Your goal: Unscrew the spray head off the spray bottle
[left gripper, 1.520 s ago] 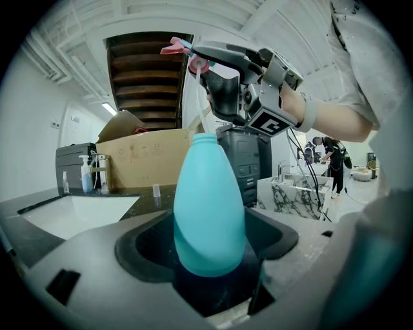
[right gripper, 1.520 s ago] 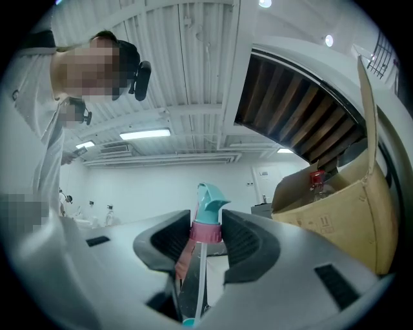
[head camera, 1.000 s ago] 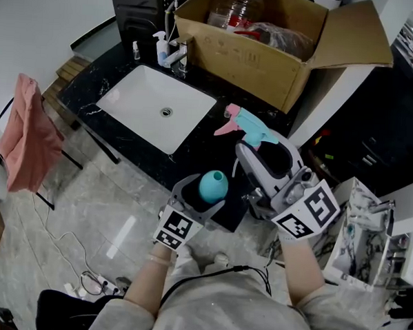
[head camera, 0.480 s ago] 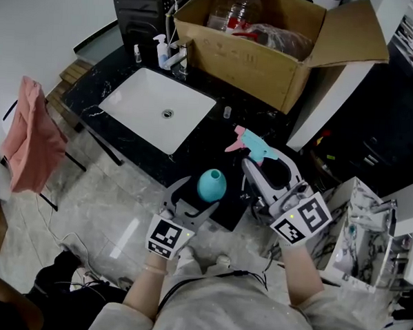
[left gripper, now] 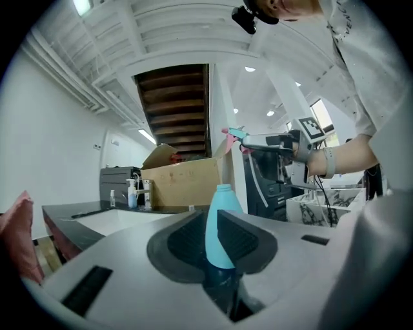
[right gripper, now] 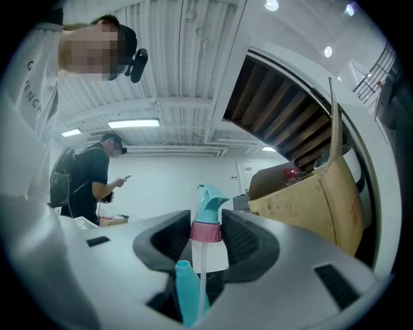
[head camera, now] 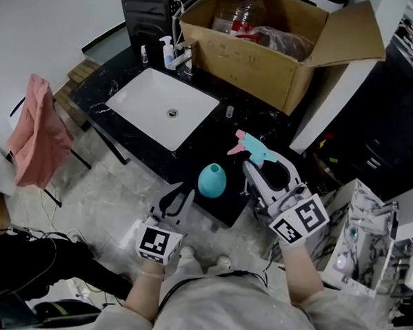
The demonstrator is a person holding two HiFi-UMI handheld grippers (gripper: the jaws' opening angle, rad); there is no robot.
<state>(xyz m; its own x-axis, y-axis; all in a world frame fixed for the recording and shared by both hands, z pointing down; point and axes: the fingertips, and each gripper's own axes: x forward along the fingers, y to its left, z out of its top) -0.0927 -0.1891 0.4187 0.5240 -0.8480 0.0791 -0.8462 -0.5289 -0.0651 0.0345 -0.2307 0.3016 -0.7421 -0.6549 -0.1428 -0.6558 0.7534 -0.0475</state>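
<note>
The teal spray bottle [head camera: 212, 180] stands upright and headless near the front edge of the black counter [head camera: 250, 122]. My left gripper [head camera: 174, 199] hangs just in front of it, off the counter, and does not touch it. Its jaws are closing with nothing between them, and through their narrow gap the left gripper view shows the bottle [left gripper: 221, 225] farther off. My right gripper [head camera: 260, 160] is shut on the teal spray head [head camera: 252, 147], held above the counter to the bottle's right. The right gripper view shows the head's pink collar [right gripper: 206, 231] between the pads, the dip tube hanging below it.
A white sink [head camera: 164, 107] is set in the counter, with a pump bottle [head camera: 169, 53] and faucet behind it. An open cardboard box [head camera: 267, 57] fills the back. A pink cloth [head camera: 35, 135] hangs at left. A person [right gripper: 90, 184] stands farther off.
My left gripper has let go of the bottle, drawn back toward me and narrowed its jaws. The bottle stays standing on the counter. The right gripper, with the spray head, has barely moved.
</note>
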